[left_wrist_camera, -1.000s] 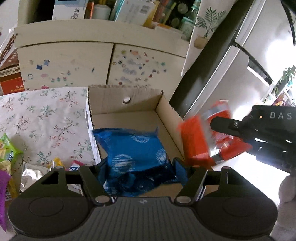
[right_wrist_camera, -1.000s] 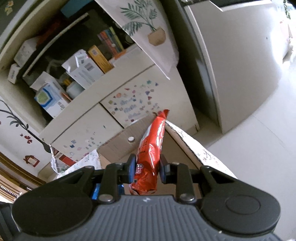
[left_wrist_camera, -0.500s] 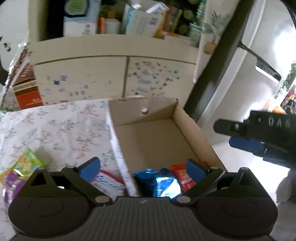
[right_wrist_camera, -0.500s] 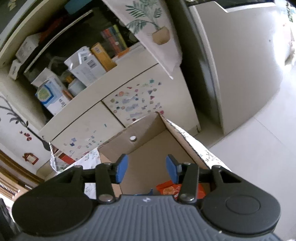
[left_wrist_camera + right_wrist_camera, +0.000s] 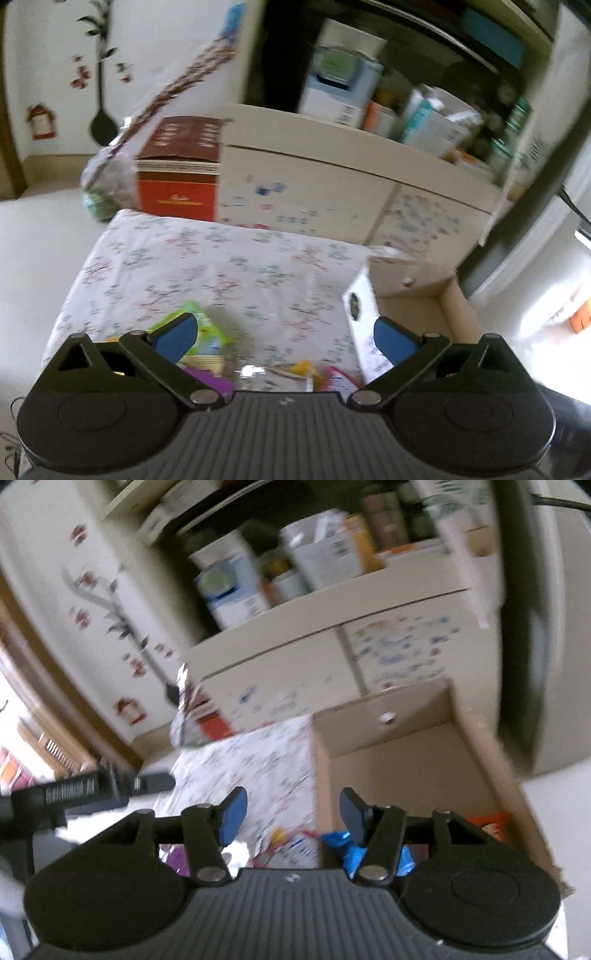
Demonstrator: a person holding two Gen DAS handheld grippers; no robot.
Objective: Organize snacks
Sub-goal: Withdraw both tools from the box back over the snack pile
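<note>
Both jaws just opening, empty: left gripper [image 5: 284,338] wide over loose snack packets [image 5: 207,332] beside the cardboard box [image 5: 480,746]; right gripper [image 5: 291,812] at its rim. Best approach one packet squarely.

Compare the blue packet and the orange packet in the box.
The blue packet lies near the box's left wall, right behind the right gripper's finger; the orange packet lies against the right wall. The blue one looks crinkled and shiny; the orange one looks flatter, though it is blurred. Both rest at the box's near end, and neither is gripped.
</note>
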